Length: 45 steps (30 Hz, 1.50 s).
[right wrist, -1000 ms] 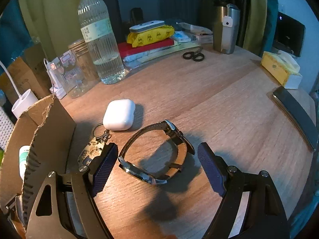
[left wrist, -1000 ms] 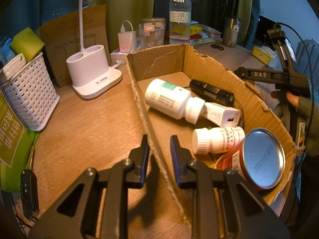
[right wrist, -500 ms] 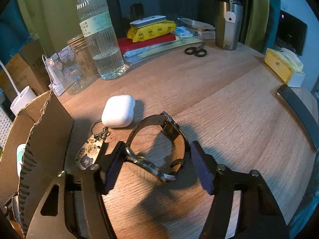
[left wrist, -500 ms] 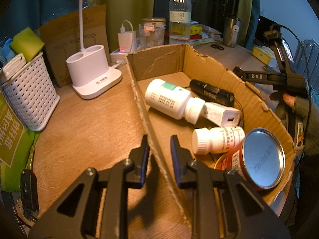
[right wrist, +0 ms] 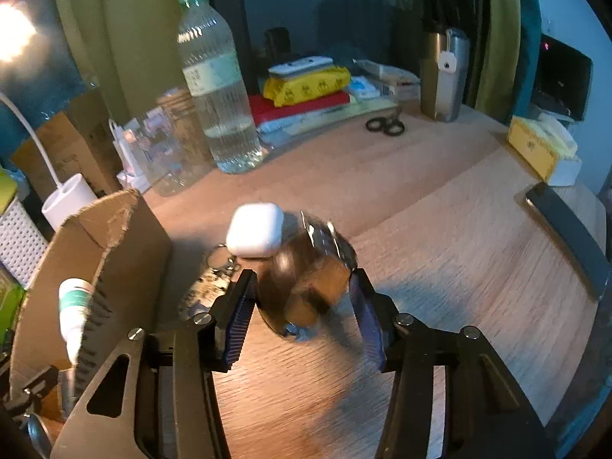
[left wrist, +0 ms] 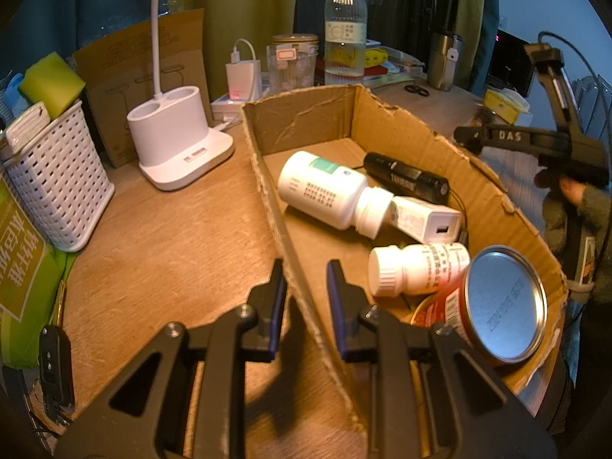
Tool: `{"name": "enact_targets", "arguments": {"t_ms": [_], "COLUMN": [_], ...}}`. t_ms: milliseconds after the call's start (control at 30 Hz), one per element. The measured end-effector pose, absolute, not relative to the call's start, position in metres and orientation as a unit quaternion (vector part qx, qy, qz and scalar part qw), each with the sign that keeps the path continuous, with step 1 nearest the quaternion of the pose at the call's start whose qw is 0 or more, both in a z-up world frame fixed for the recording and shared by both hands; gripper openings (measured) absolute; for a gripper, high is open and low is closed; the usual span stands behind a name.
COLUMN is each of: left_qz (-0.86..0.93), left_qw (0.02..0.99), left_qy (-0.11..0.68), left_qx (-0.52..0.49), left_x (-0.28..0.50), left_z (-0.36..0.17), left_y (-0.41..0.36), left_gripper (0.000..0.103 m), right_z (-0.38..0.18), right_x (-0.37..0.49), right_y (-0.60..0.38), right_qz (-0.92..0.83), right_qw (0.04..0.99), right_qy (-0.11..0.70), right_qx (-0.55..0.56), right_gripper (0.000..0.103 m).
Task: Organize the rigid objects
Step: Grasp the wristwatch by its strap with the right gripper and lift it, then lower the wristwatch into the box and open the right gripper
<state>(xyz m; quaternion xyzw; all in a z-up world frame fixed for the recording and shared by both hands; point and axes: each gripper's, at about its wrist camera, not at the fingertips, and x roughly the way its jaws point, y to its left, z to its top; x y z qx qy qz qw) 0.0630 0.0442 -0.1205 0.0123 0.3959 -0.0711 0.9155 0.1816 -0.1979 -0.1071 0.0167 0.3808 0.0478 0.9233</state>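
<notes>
My left gripper (left wrist: 304, 298) is shut on the near wall of the open cardboard box (left wrist: 508, 206). The box holds a large white pill bottle (left wrist: 325, 187), a small white bottle (left wrist: 417, 267), a black flashlight (left wrist: 405, 176), a white charger (left wrist: 424, 218) and a red tin with a metal lid (left wrist: 497, 302). My right gripper (right wrist: 302, 306) is shut on a brown-strapped wristwatch (right wrist: 310, 279), blurred and lifted off the wooden table (right wrist: 459, 237). A white earbud case (right wrist: 254, 235) and a key fob (right wrist: 206, 287) lie just behind it.
A water bottle (right wrist: 214, 88), a glass jar (right wrist: 179, 122), scissors (right wrist: 384, 126), a steel tumbler (right wrist: 443, 72), a yellow tissue box (right wrist: 539, 149) and a dark phone (right wrist: 566, 237) stand on the right table. A white lamp base (left wrist: 179, 141), a white basket (left wrist: 53, 187) and a car key (left wrist: 55, 363) are to the left.
My right gripper has closed on the watch and lifted it, tilting upward and forward. The left gripper keeps its hold on the box wall and has not moved.
</notes>
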Motion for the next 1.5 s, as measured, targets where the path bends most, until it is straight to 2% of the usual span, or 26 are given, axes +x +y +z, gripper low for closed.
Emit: {"name": "enact_targets", "arguments": {"t_ms": [33,533,1267,1500], "left_qz": [-0.071,-0.071,-0.071,-0.071], "left_qw": [0.915,0.915,0.915,0.915], "left_qy": [0.396,0.396,0.396,0.396], "left_qx": [0.012,0.012,0.012,0.012], "left_x": [0.063,0.062,0.063,0.063], "left_z": [-0.12,-0.12,-0.12,-0.12], "left_y": [0.044,0.044,0.044,0.044], "left_gripper": [0.022,0.022,0.022,0.022], "right_z": [-0.105,-0.083,-0.005,-0.009], "right_x": [0.18,0.167,0.117,0.119], "right_y": [-0.197,-0.184,-0.122,-0.093], "right_qz": [0.046,0.071,0.151,0.182], "right_qw": [0.926,0.933,0.952,0.943], "right_qy": [0.375,0.354,0.265,0.27], "right_qx": [0.014,0.006,-0.04,-0.062], "right_gripper": [0.025,0.025,0.025,0.025]}}
